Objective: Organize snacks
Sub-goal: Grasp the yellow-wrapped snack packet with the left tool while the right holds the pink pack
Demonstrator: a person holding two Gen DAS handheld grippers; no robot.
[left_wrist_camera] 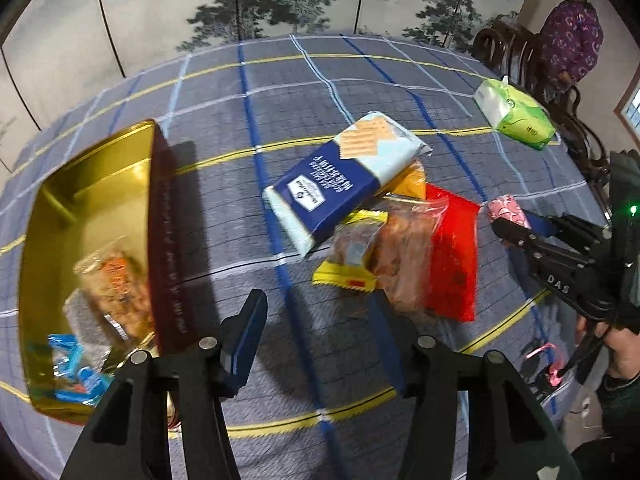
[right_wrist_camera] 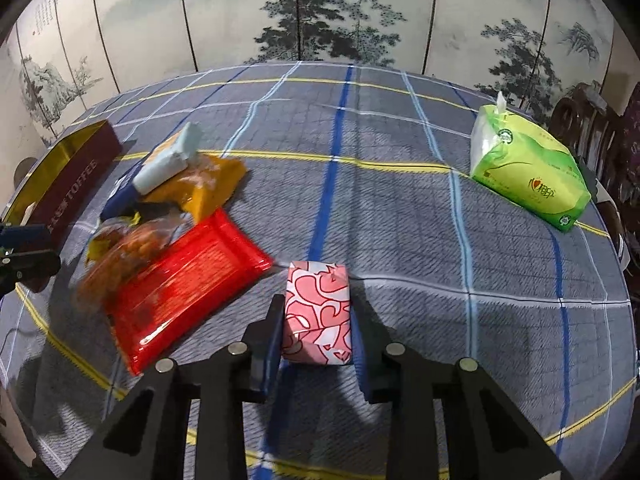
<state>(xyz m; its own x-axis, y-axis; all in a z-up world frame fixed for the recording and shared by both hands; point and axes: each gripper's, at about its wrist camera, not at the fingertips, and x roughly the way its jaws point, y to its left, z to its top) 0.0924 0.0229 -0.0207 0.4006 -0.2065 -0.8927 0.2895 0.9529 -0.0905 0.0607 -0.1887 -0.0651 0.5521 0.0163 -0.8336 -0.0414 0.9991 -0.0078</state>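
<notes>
R gripper [right_wrist_camera: 317, 334] clamps a pink pack [right_wrist_camera: 318, 316] just above the cloth, near the snack pile. L gripper [left_wrist_camera: 316, 336] is wide, empty, beside the tin [left_wrist_camera: 96, 216]. Likely next: carry pack across into tin.

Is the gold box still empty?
No, the gold box already has snacks inside: an orange-brown packet and blue wrapped pieces lie in it.

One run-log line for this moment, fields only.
right gripper: shut on pink packet | left gripper: open, nothing held | gold tin: some snacks inside | snack pile: on table
</notes>
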